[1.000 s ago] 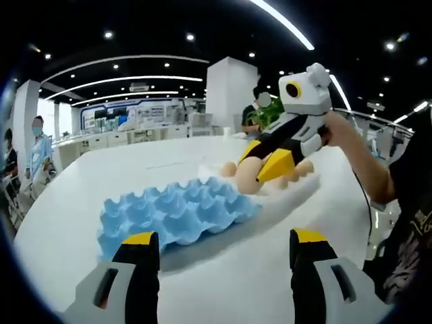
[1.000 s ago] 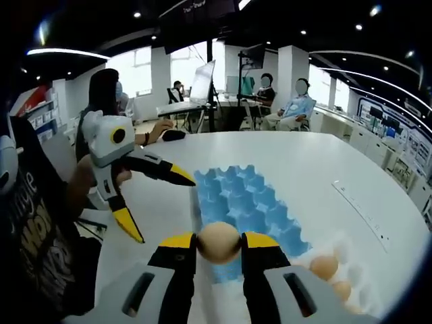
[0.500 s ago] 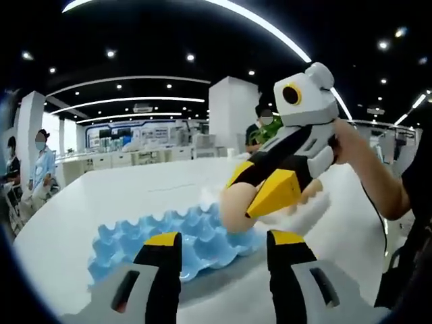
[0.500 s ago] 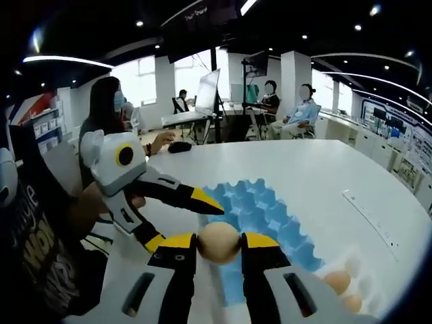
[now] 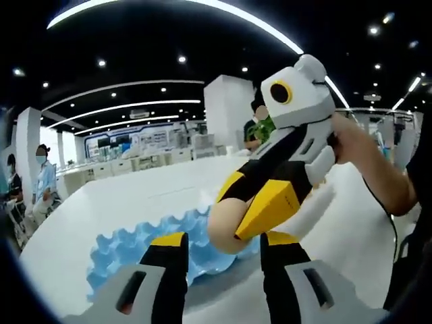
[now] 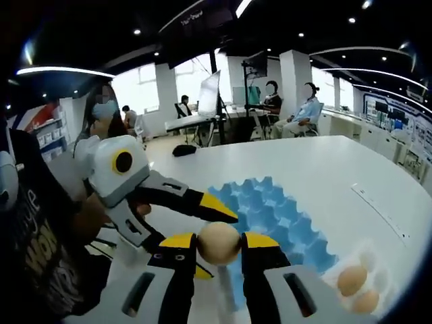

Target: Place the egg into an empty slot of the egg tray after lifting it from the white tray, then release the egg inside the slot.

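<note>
A tan egg (image 6: 218, 243) sits between my right gripper's (image 6: 218, 244) yellow-tipped jaws, which are shut on it. In the left gripper view the right gripper (image 5: 226, 226) comes in from the right with the egg (image 5: 223, 233), just above the near edge of the blue egg tray (image 5: 128, 246). My left gripper (image 5: 223, 239) is open and holds nothing. Its jaws stand to either side of the egg as seen from its camera. In the right gripper view its upper finger (image 6: 206, 202) reaches over the blue egg tray (image 6: 280, 216). The white tray (image 6: 381, 260) at lower right holds two eggs (image 6: 352, 280).
Everything rests on a large round white table (image 6: 304, 162). A person's hand (image 5: 358, 145) holds the right gripper. Several people sit at desks (image 6: 290, 101) beyond the table. A thin white strip (image 6: 381, 212) lies on the table right of the blue tray.
My left gripper's jaws have narrowed but stay open. The right gripper, still shut on the egg, has come nearer the left gripper, at the blue tray's near edge.
</note>
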Demonstrator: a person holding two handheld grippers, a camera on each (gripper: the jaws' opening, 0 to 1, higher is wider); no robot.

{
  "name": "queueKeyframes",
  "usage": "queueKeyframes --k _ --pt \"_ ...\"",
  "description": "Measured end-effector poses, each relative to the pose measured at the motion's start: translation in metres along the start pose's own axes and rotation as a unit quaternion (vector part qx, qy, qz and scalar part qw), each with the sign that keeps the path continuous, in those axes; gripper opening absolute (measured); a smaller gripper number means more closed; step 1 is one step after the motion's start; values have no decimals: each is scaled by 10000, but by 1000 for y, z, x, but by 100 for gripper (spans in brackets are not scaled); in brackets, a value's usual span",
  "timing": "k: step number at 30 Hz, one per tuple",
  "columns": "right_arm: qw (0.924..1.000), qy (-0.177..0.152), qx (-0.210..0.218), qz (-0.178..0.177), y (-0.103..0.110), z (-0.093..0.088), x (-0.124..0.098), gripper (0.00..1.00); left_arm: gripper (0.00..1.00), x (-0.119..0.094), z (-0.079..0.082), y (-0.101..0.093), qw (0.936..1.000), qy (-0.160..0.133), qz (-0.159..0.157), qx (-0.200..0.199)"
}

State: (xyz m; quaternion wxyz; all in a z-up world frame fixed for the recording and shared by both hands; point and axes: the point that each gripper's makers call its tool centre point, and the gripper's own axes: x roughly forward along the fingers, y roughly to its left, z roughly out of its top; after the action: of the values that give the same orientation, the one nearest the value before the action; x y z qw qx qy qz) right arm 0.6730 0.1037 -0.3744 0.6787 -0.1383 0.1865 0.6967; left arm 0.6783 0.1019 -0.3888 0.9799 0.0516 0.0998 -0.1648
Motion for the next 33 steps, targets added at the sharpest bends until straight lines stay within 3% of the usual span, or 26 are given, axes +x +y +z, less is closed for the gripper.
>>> queueKeyframes --k 9,14,25,33 --pt "10000 -26 61 -8 1 -1 1 27 35 3 1 -1 9996 98 71 259" --pt "10000 -6 86 -25 1 -3 4 27 29 5 0 -6 9980 160 63 603" --pt "9999 -45 92 -26 2 -1 6 28 28 3 -1 -5 9987 116 22 496" --pt "9996 -296 48 0 2 6 0 30 28 1 -1 1 9993 84 75 361"
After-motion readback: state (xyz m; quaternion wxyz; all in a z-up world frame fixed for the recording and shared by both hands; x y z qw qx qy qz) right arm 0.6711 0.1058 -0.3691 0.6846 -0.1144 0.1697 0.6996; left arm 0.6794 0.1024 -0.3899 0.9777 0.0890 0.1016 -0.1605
